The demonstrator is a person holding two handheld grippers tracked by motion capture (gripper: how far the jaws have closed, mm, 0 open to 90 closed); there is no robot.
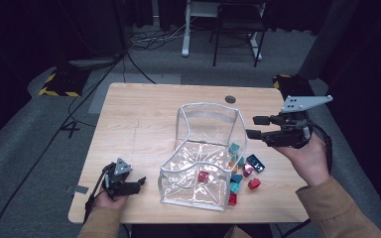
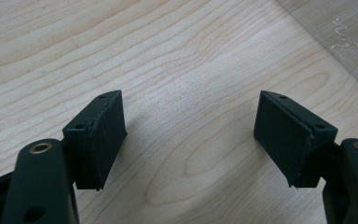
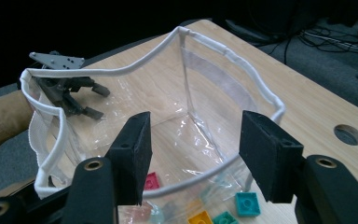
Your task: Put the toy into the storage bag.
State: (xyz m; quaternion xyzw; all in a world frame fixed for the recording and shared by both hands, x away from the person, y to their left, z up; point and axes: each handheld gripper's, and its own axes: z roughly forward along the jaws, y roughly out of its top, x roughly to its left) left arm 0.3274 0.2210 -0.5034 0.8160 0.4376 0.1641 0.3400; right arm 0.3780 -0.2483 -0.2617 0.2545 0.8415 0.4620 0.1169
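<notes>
Black jaws of the right gripper (image 3: 193, 158) stand spread and empty above the clear pouch's (image 3: 121, 72) near rim, loose bricks (image 1: 243, 173) just beneath. Left gripper (image 2: 191, 140) rests spread on the table (image 2: 177, 56). Judged step: between picks; next, descend on a brick.

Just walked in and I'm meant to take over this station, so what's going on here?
A person works at a wooden table with tongs in each hand. A clear plastic bag with white trim stands open in the middle; one red brick lies inside, and more toy bricks lie in a cluster by its right side. The right tongs hover open above the bag's right edge, holding nothing. The left tongs rest open and empty near the table's front left.
</notes>
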